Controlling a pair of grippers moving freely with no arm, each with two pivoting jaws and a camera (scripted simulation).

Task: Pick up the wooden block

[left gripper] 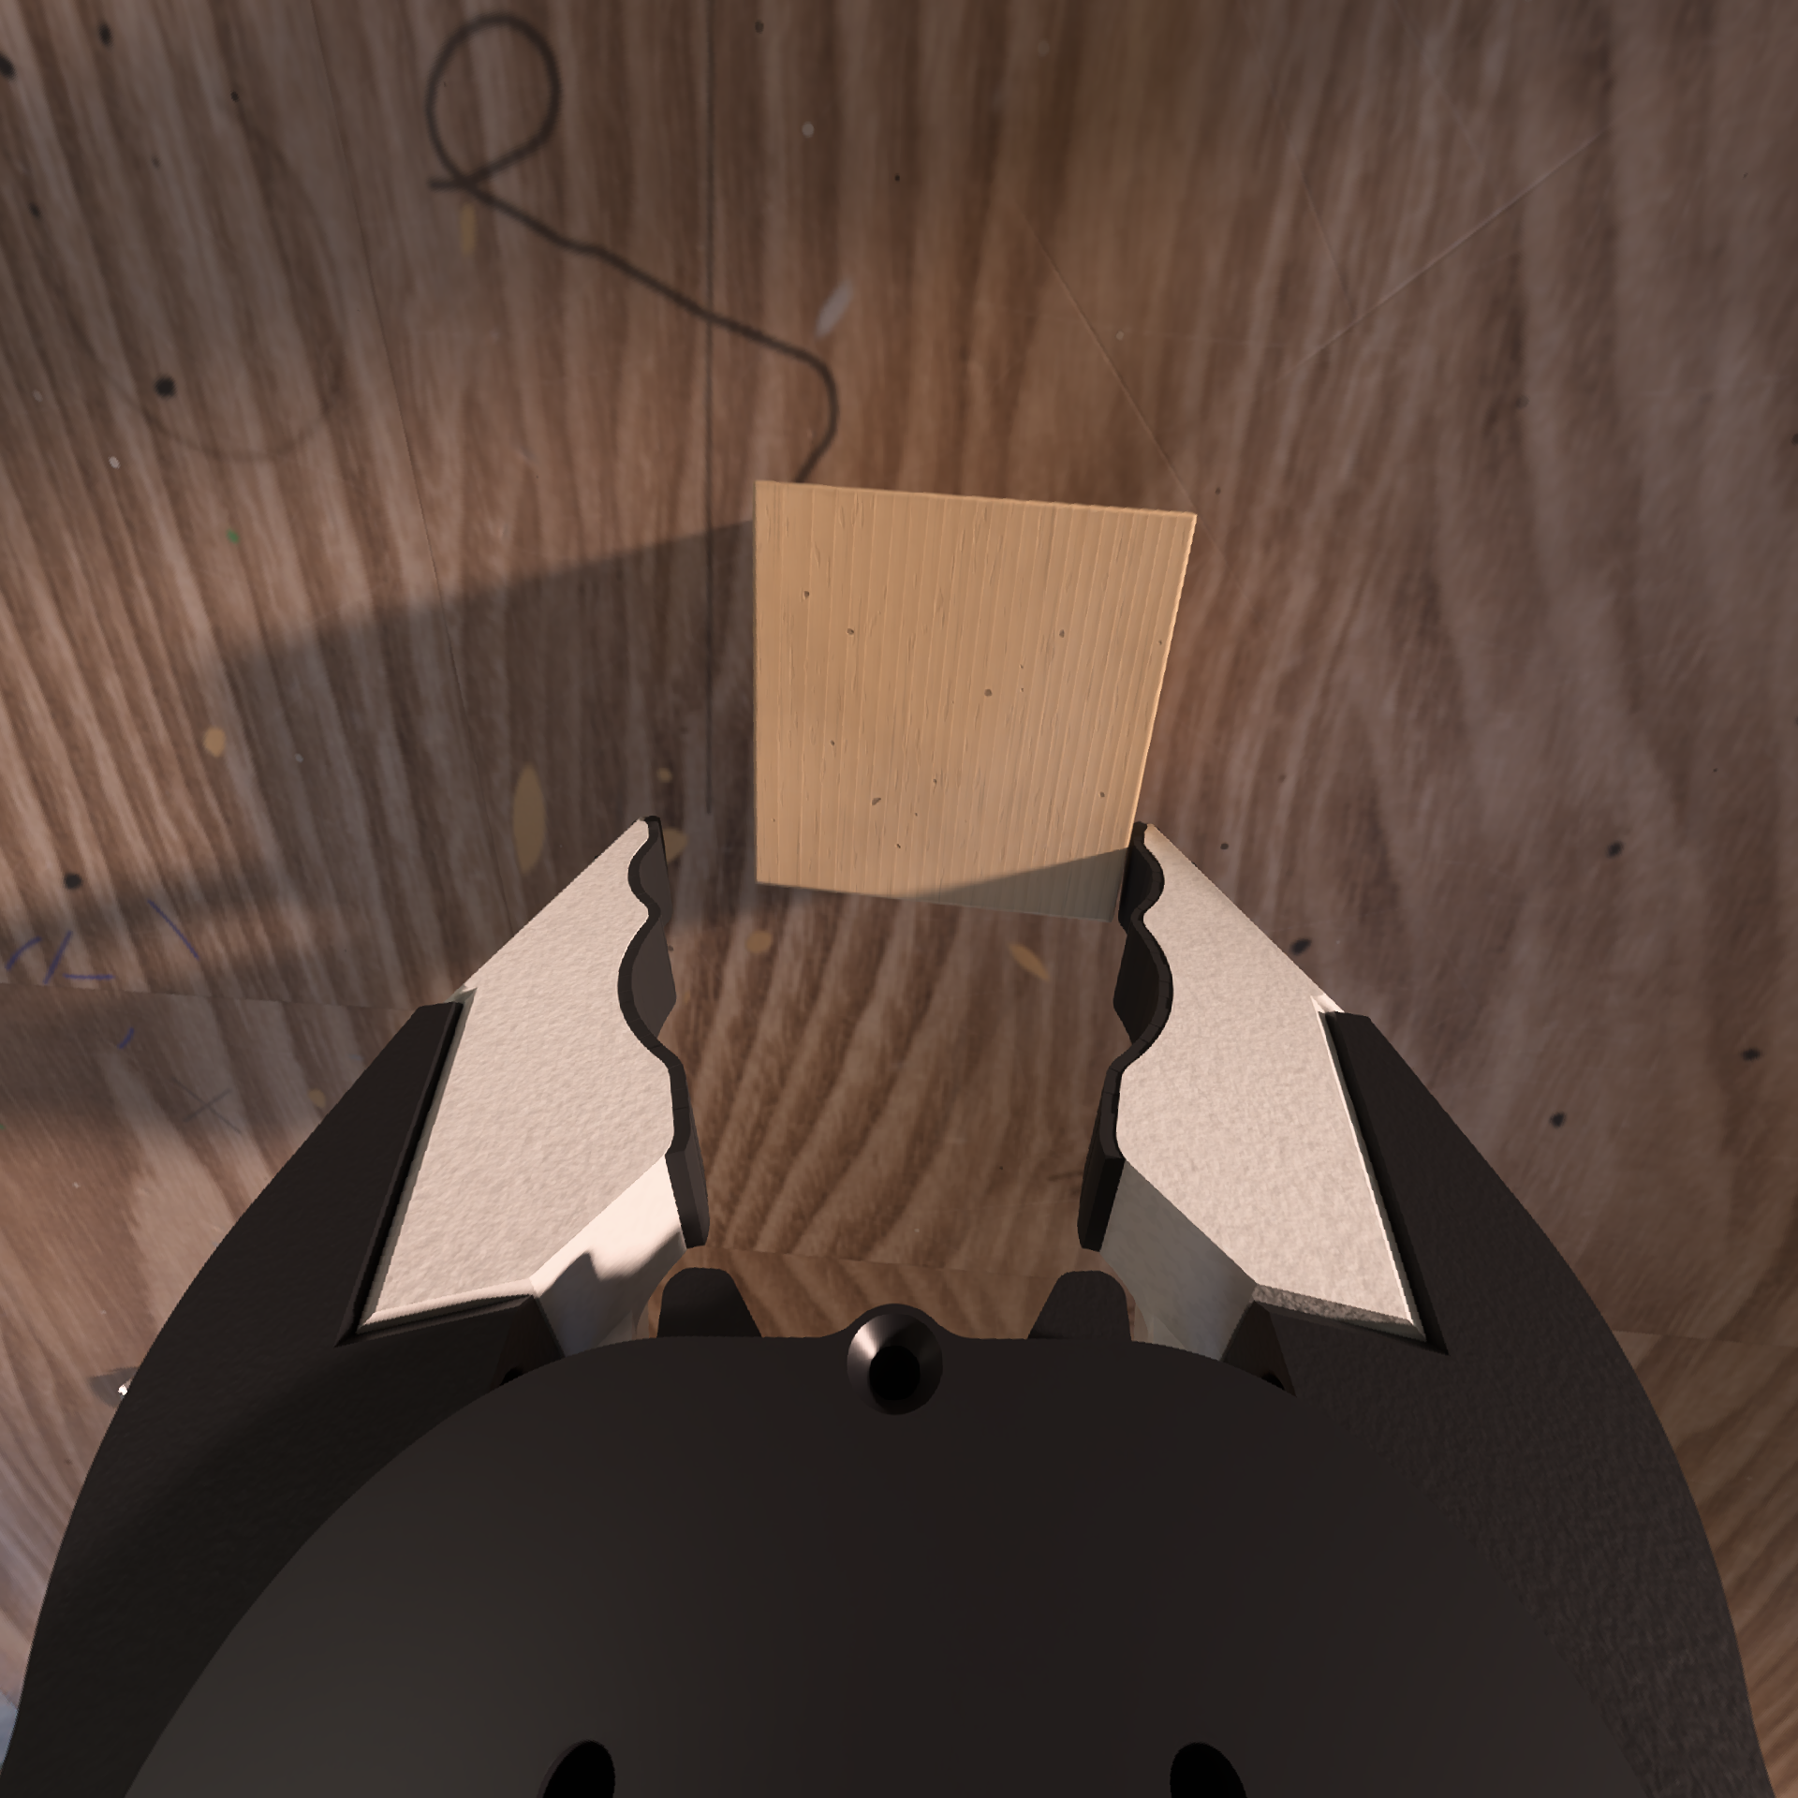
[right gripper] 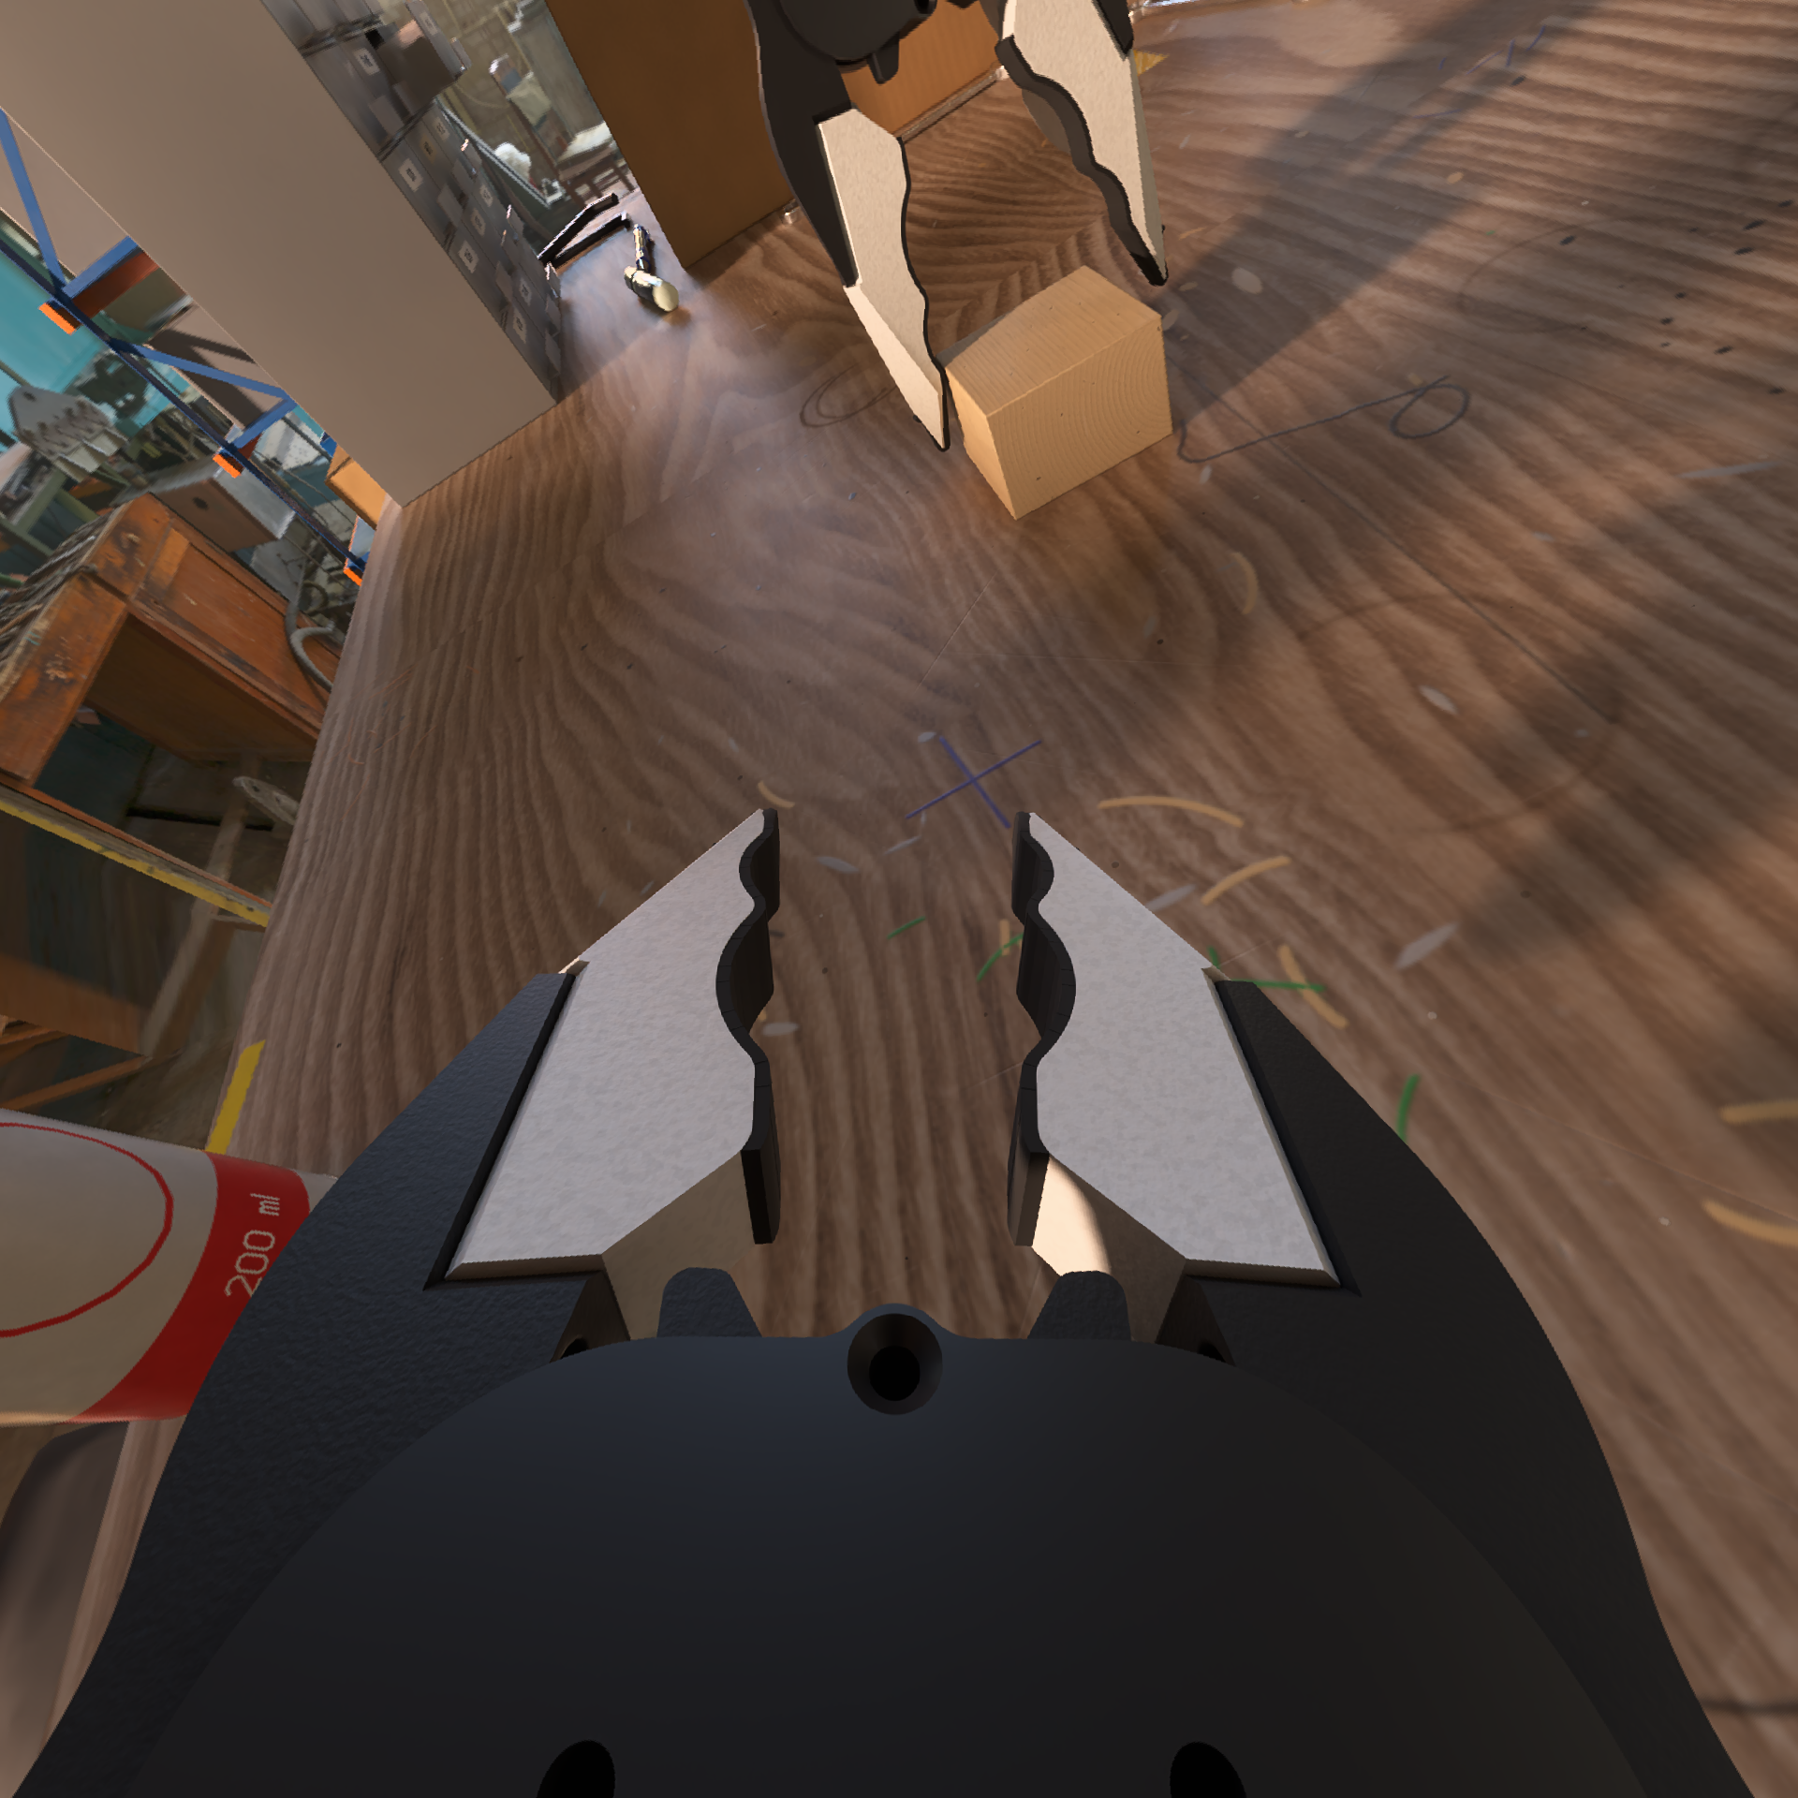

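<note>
Walnut bench (right gripper: 681, 632): wooden block (left gripper: 958, 696) sitting mid-surface; left tool (left gripper: 895, 846) hovering spread above it; right tool (right gripper: 895, 827) idling spread, well apart.

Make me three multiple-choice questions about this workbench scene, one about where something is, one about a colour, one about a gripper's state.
1. Where is the pale wooden block relative to the left gripper?
A. Just ahead of its fingertips
B. Clamped between its fingers
C. Behind it

2. What colour is the band on the cylindrical container at the right wrist view's left edge?
A. Blue
B. Red
C. Green

3. What is the state of the right gripper?
A. Shut on the block
B. Shut on nothing
C. Open, empty

Answers: 1 A, the block sits on the brown wooden tabletop beyond the tips; 2 B, the band is red; 3 C, only tabletop shows between its fingers.
</note>
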